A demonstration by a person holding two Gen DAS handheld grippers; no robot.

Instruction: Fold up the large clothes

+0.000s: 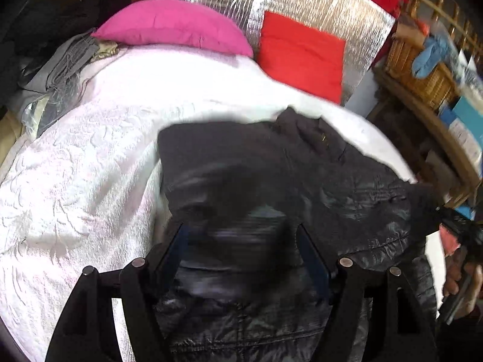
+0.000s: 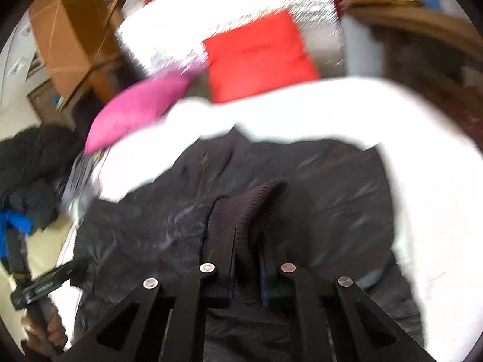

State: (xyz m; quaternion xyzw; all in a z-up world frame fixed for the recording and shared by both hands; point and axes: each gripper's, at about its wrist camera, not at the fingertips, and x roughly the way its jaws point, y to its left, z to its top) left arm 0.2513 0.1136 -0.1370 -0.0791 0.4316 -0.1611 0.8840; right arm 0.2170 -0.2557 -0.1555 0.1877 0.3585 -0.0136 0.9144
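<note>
A large black quilted jacket (image 1: 286,181) lies on a white bedspread (image 1: 90,166); it also shows in the right wrist view (image 2: 332,187). My left gripper (image 1: 241,235) hovers over the jacket's lower part with its jaws wide apart and nothing between them. My right gripper (image 2: 247,241) is shut on the jacket's ribbed knit cuff (image 2: 250,205), which sticks up between the fingers. The right gripper and the hand holding it appear at the right edge of the left wrist view (image 1: 462,241). The left gripper appears at the lower left of the right wrist view (image 2: 45,286).
A pink pillow (image 1: 172,27) and a red cushion (image 1: 302,54) lie at the head of the bed against a silver foil panel (image 1: 302,0). Grey clothes (image 1: 60,66) are piled at the left. A wicker basket (image 1: 422,75) sits on wooden shelves at the right.
</note>
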